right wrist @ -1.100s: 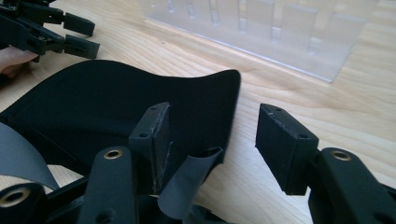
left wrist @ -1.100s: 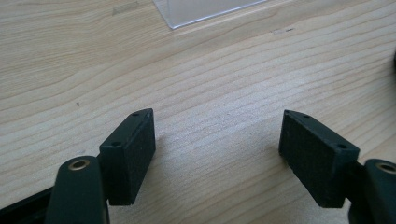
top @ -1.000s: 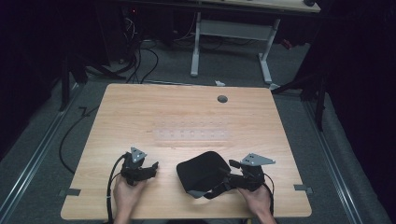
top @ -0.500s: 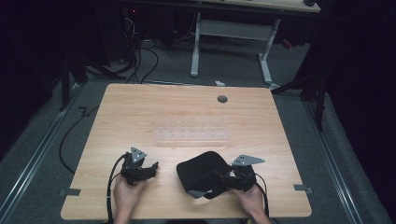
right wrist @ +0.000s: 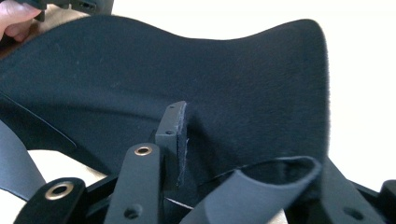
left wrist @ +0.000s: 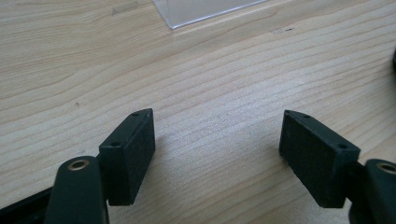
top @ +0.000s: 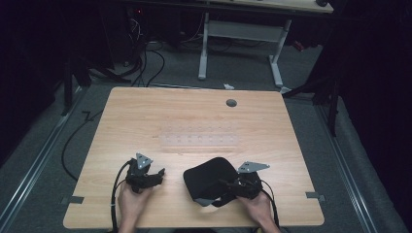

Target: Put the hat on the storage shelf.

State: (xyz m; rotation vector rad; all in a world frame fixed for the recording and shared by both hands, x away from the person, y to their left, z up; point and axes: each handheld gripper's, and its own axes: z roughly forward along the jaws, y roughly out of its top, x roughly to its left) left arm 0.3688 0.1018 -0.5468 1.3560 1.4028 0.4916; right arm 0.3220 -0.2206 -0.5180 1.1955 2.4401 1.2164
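Two grippers work at the wooden table (top: pixel 194 116), and the job looks like it is only starting. The right gripper (top: pixel 228 187) has just been closing its jaws on the near edge of the black cloth thing (top: pixel 210 177), maybe a soft cap or pouch. In the right gripper view one pad presses into the black cloth (right wrist: pixel 210 93), and a fold of it sits between the jaws. It lies on the table near the front edge, close to the person, between the two hands. The left gripper (top: pixel 154 175) rests just beside it with its jaws wide open and nothing between them, only bare wood. Lifting or moving the cloth is not done yet. A flat clear plastic tray (top: pixel 199 141) lies in the middle of the table, and I cannot tell if anything is in it.
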